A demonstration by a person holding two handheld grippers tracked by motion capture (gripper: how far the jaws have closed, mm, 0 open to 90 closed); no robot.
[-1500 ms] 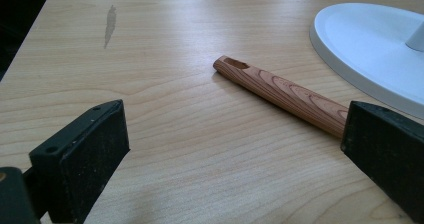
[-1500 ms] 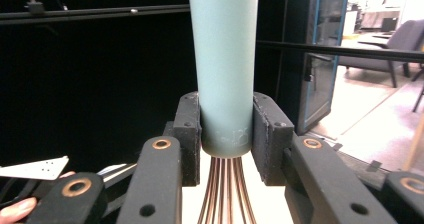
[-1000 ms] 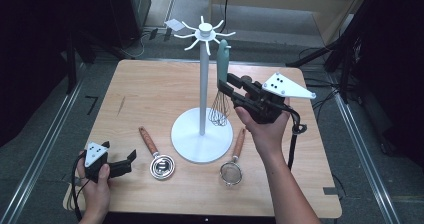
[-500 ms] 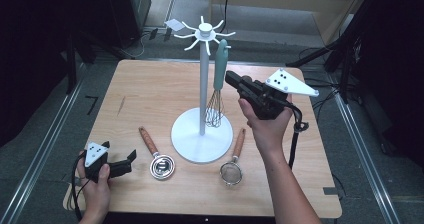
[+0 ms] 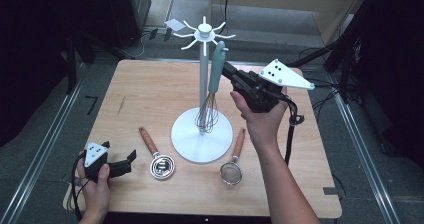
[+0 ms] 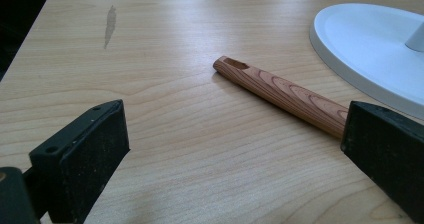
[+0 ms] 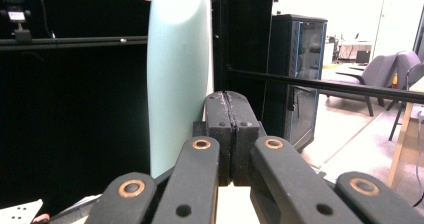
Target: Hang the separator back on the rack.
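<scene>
1. The whisk (image 5: 212,91) with the pale green handle hangs from one arm of the white rack (image 5: 202,74), wire end down just over the rack's round base, right beside the pole. In the right gripper view the handle (image 7: 177,79) rises straight up with its top at the hook.

2. The right gripper (image 5: 227,70) sits at roughly 2 o'clock from the base, pointing at the handle from the side. Its jaws are pressed flat together with nothing between them – the closing happened just now, and the whisk handle is left of the tips, not in them. From above I can't tell whether the tips brush the handle or stop just short.

3. The left gripper (image 5: 131,159) rests near the table's front-left corner, about 8 o'clock from the base. Its jaws stand wide apart and empty, with bare wood between them.

4. Clutter-wise: a wooden-handled scoop (image 5: 155,154) lies at 7 o'clock, its handle (image 6: 280,95) running across in front of the left gripper's jaws, close to the base edge. A small strainer (image 5: 234,159) lies at 5 o'clock, its handle tip close to the base rim.

5. Open room – the back-left of the table (image 5: 145,91) is bare, and so is the strip along the front edge between the scoop and the strainer. The right hand (image 5: 260,121) is over the right side, well in from that edge.
</scene>
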